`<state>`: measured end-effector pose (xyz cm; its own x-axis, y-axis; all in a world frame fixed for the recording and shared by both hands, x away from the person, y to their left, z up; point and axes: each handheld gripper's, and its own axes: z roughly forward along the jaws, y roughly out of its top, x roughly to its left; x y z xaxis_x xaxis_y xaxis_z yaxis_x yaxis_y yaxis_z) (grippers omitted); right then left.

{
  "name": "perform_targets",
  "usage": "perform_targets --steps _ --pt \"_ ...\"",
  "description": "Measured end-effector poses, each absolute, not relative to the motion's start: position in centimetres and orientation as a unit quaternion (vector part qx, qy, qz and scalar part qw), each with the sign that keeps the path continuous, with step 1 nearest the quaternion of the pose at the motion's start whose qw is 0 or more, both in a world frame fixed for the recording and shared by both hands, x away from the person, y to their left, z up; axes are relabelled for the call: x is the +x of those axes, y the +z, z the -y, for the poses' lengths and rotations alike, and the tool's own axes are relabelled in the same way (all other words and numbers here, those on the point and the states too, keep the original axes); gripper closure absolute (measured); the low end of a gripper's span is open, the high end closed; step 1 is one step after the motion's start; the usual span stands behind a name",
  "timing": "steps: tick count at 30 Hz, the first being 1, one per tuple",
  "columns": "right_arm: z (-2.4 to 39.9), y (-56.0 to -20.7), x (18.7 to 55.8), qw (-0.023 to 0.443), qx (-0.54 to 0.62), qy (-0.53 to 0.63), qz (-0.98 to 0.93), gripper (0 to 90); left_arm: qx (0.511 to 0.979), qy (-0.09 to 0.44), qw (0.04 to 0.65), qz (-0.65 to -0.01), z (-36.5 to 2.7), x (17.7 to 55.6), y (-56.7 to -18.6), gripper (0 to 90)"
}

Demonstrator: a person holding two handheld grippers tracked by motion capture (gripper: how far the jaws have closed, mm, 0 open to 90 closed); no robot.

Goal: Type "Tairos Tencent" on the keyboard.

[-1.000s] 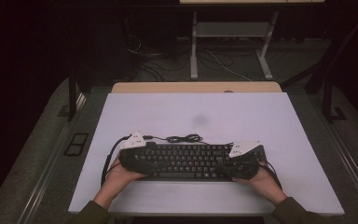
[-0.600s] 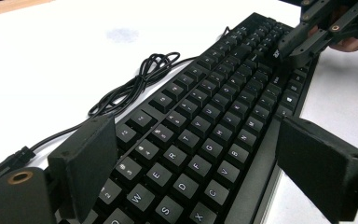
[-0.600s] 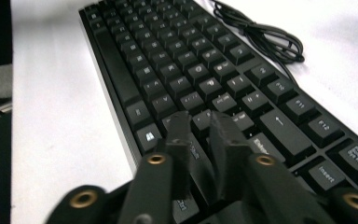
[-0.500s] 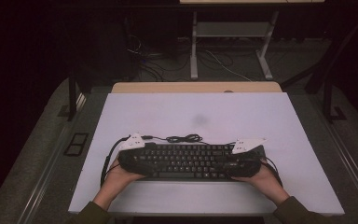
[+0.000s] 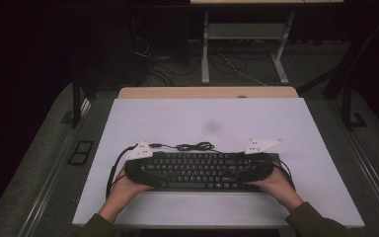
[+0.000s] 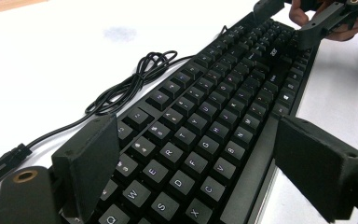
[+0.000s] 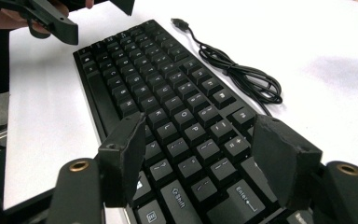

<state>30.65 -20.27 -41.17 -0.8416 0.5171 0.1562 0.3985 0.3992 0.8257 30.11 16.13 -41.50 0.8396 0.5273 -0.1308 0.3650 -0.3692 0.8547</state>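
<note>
Both grippers are sitting at the ends of the keyboard (image 5: 200,170) lying near the table's (image 5: 207,118) front edge, left gripper (image 6: 209,172) spread wide around it, right gripper (image 7: 205,163) just been opening off it, so I'm guessing it's being let go and backing off comes next.

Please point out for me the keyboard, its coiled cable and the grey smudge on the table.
keyboard (image 5: 197,170): high view, on the middle rows of keys.
coiled cable (image 5: 195,146): high view, on the bundled loops behind the keyboard.
grey smudge (image 5: 211,127): high view, on the stain's middle.
</note>
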Motion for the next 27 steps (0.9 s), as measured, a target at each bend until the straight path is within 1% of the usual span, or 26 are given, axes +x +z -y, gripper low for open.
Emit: perform_targets --steps 10,15,22,27 --pt "19.5 -41.0 31.3 0.06 0.272 0.481 -0.831 33.6 0.82 0.089 0.493 -0.275 -16.5 30.2 -41.4 15.5" --pt "19.1 -40.8 31.6 0.059 0.272 0.484 -0.83 33.6 0.819 0.097 0.495 -0.276 -17.0 30.3 -41.2 19.9" --pt "18.8 -40.7 32.1 0.059 0.27 0.488 -0.828 33.6 0.816 0.102 0.496 -0.278 -18.3 30.0 -41.4 31.8" --pt "18.8 -40.8 32.1 0.059 0.27 0.489 -0.827 33.6 0.819 0.108 0.491 -0.278 -18.7 29.9 -41.6 50.6"
